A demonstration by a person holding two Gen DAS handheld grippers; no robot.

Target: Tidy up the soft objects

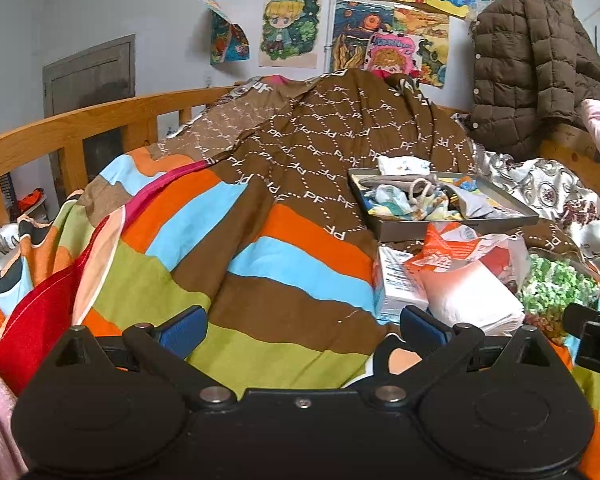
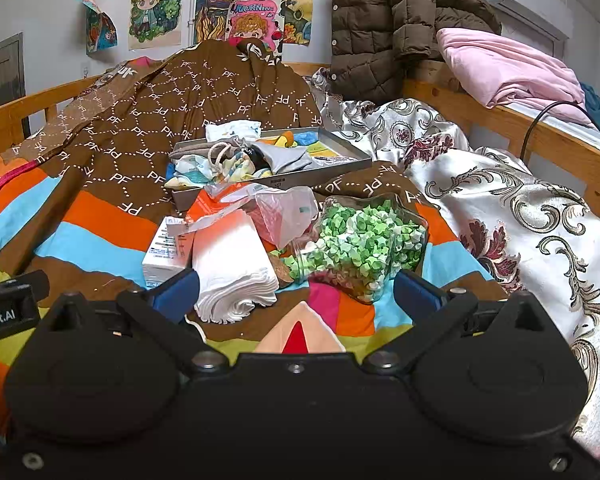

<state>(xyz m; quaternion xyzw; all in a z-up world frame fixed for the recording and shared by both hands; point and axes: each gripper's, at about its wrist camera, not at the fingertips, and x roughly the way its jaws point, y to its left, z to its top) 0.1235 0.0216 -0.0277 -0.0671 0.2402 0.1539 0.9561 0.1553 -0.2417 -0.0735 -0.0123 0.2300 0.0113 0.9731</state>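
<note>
A shallow grey box (image 1: 452, 227) (image 2: 320, 176) holding several small socks and cloths lies on a striped brown quilt (image 1: 260, 248) (image 2: 100, 184). In front of it lie a stack of white tissues (image 2: 236, 264) (image 1: 468, 296), a torn orange and clear wrapper (image 2: 260, 208), a small white carton (image 2: 164, 252) and a clear container of green paper stars (image 2: 364, 240) (image 1: 556, 288). My left gripper (image 1: 302, 326) is open over the quilt, left of the pile. My right gripper (image 2: 296, 290) is open just short of the tissues and stars, holding nothing.
A wooden bed rail (image 1: 72, 132) runs along the left and another (image 2: 540, 140) on the right. A brown puffer jacket (image 2: 392, 20) hangs at the back beside a pink blanket (image 2: 508, 64). A silver floral cover (image 2: 520, 216) drapes the right side.
</note>
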